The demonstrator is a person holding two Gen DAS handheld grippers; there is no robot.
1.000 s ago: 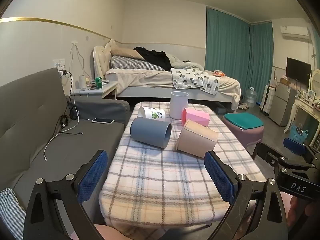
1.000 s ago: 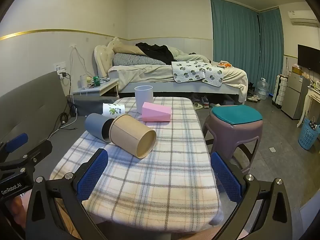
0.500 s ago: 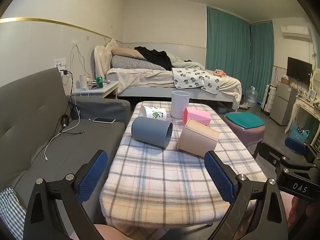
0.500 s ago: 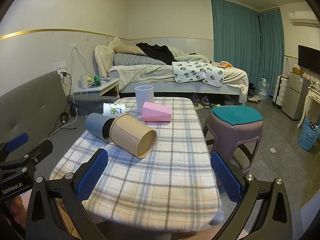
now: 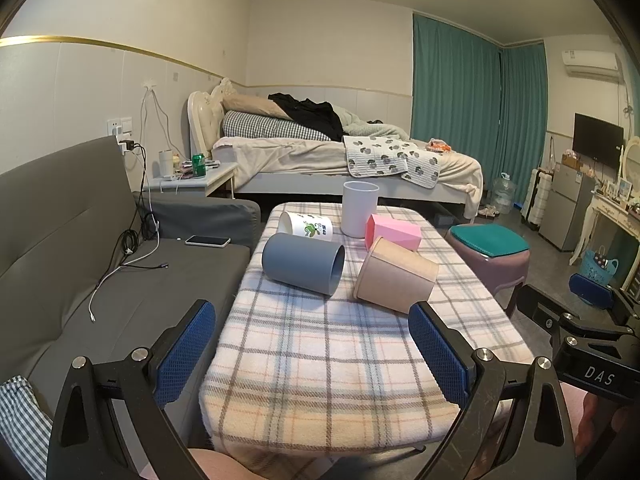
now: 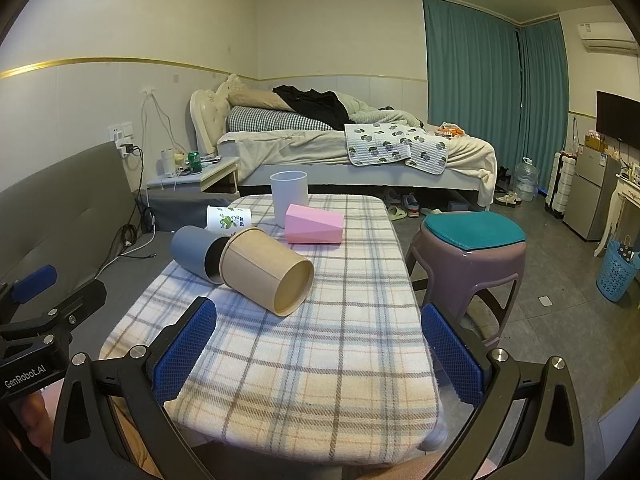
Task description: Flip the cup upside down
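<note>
Several cups sit on a plaid-covered table (image 5: 340, 360). A blue-grey cup (image 5: 302, 263) (image 6: 192, 254) and a tan cup (image 5: 394, 276) (image 6: 266, 270) lie on their sides mid-table. A white printed cup (image 5: 306, 228) (image 6: 229, 219) and a pink angular cup (image 5: 394, 232) (image 6: 314, 225) lie behind them. A white cup (image 5: 359, 208) (image 6: 289, 195) stands upright at the far end. My left gripper (image 5: 312, 356) and right gripper (image 6: 318, 354) are open and empty, held at the table's near edge, well short of the cups.
A grey sofa (image 5: 80, 264) with a phone (image 5: 208, 241) and cables runs along the table's left. A purple stool with a teal cushion (image 6: 472, 248) stands right of the table. A bed (image 5: 340, 160) lies beyond.
Both views have shifted only slightly; the cups have not moved and both grippers stay open.
</note>
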